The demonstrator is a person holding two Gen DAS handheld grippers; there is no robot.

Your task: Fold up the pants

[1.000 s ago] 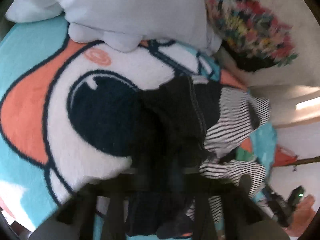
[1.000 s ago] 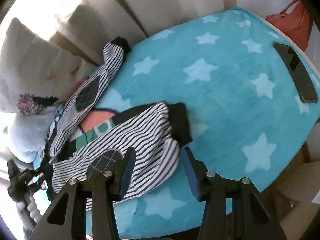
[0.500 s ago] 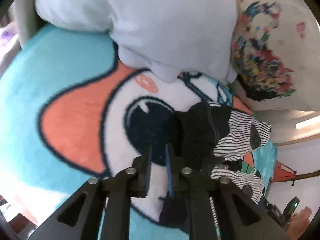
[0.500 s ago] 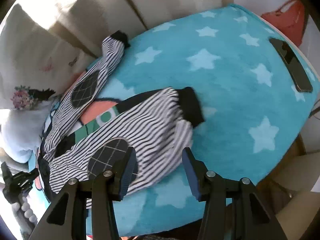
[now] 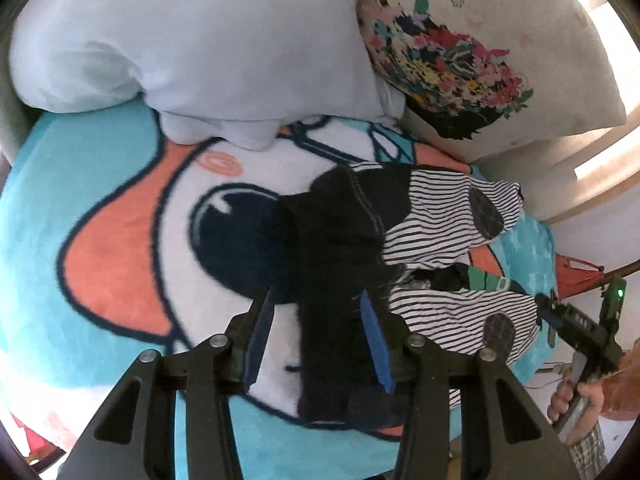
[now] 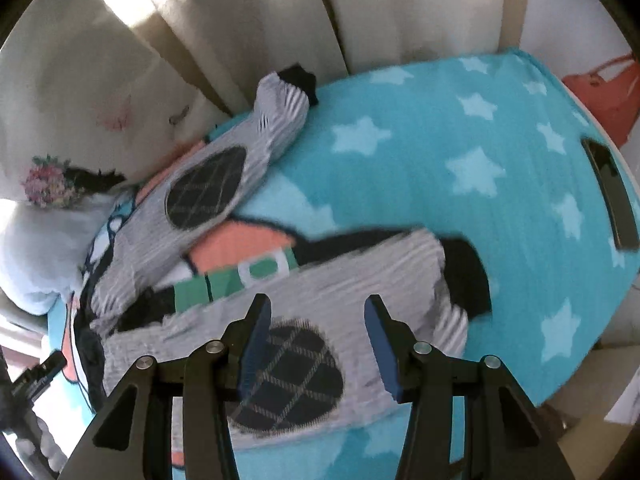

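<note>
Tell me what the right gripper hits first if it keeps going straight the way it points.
Most likely the striped pants: the right gripper is open, its fingers framing the near leg's dark checked knee patch. That leg lies on the star blanket. Depth is unclear, and the cloth is motion-blurred.

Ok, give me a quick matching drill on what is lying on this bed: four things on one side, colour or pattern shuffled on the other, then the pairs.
Things:
1. pants
2. waistband
3. blanket
4. pillow

Looks:
A. turquoise with pale stars
B. solid dark
C. cream with a flower print
D. black and white stripes with dark checked patches

Pairs: 1-D, 2-B, 3-A, 4-C
</note>
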